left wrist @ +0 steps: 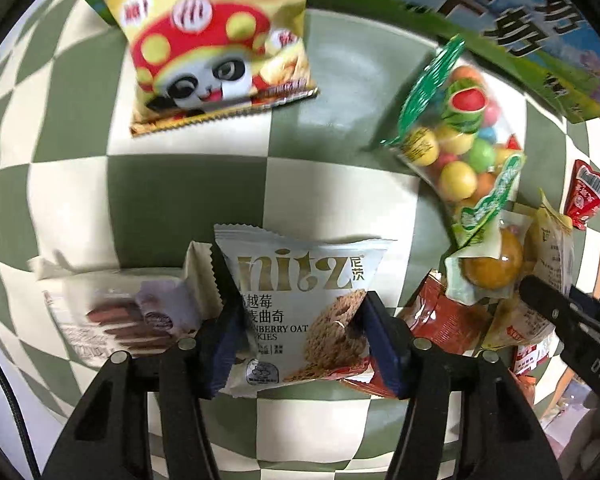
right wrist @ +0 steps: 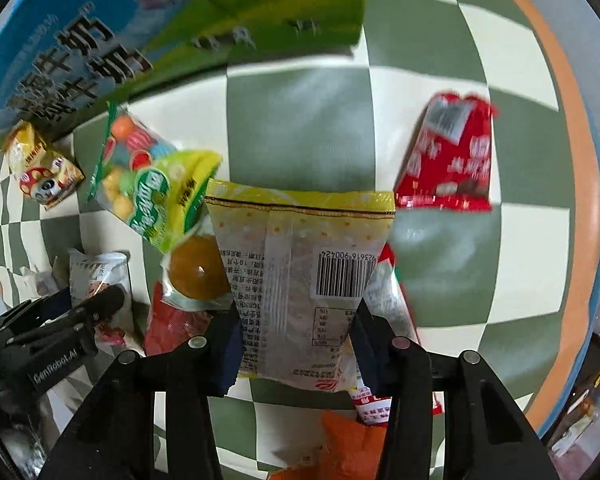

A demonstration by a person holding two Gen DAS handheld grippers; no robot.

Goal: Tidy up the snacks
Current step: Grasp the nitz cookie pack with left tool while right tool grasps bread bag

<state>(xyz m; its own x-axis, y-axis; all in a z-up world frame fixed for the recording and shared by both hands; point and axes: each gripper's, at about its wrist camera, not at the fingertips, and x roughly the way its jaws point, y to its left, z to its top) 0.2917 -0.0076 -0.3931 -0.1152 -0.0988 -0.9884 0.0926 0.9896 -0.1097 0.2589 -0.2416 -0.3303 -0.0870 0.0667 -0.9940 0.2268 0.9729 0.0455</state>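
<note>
Left wrist view looks straight down on a green-and-cream checked surface point(left wrist: 188, 188) strewn with snack packets. The left gripper point(left wrist: 300, 320) has its pads pressed against both side edges of a white cranberry oat cookie packet point(left wrist: 300, 304), jaws narrowed to the packet's width; the packet's long axis runs away from the camera, its serrated top seal pointing toward the far side. Just to its left lies a chocolate wafer packet point(left wrist: 124, 320), and farther off a yellow panda snack bag point(left wrist: 216, 48) and a bag of coloured candy balls point(left wrist: 460, 148).

In the right wrist view, the right gripper point(right wrist: 296, 340) is likewise closed on the sides of a translucent packet with a yellow top band point(right wrist: 300, 272), barcode side up, long axis also pointing away. A red packet point(right wrist: 448, 156) lies apart on its right; an orange packet point(right wrist: 340, 448) sits below.

Sorting looks barely begun: packets lie scattered and overlapping beside the printed milk carton box point(right wrist: 100, 52), and none shows as grouped yet.
</note>
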